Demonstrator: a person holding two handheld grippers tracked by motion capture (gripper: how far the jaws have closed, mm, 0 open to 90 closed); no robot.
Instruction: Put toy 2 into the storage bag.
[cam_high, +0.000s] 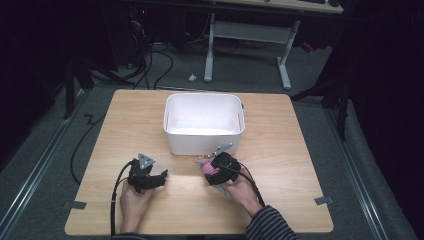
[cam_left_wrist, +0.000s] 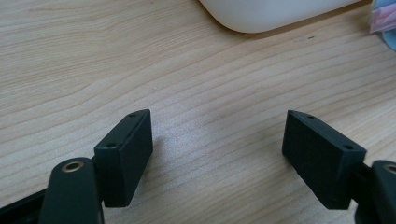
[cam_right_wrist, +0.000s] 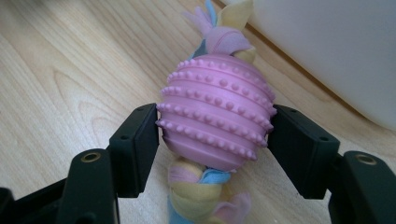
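Grip status: the right gripper (cam_right_wrist: 215, 128) is clamped on a pink studded ball (cam_right_wrist: 215, 115), one black jaw pressing each flank of it; the ball carries rows of small raised studs running round its body; a braided fleece rope (cam_right_wrist: 198, 184) in pink, yellow and blue passes through the ball, with one knotted tuft emerging at the far end and the braid continuing out of the near end between the jaws; the ball sits low over the wooden table (cam_high: 290, 165), and whether it touches the surface cannot be told.

Position: in the high view the right gripper (cam_high: 216, 169) holds the pink studded ball (cam_high: 210, 170) just in front of the near wall of the white tub (cam_high: 204, 139), slightly right of the tub's centre; the tub stands toward the far middle of the table; its white wall shows close beside the toy in the right gripper view.

Left side: the left gripper (cam_left_wrist: 217, 154) has its jaws wide apart with bare wood grain between them; in the high view the left gripper (cam_high: 150, 179) rests low over the table, well to the left of the toy and nearer the front edge; a corner of the white tub (cam_left_wrist: 275, 14) appears at the top of the left gripper view; a hand grips each tool from below, the right forearm in a striped sleeve (cam_high: 270, 225).
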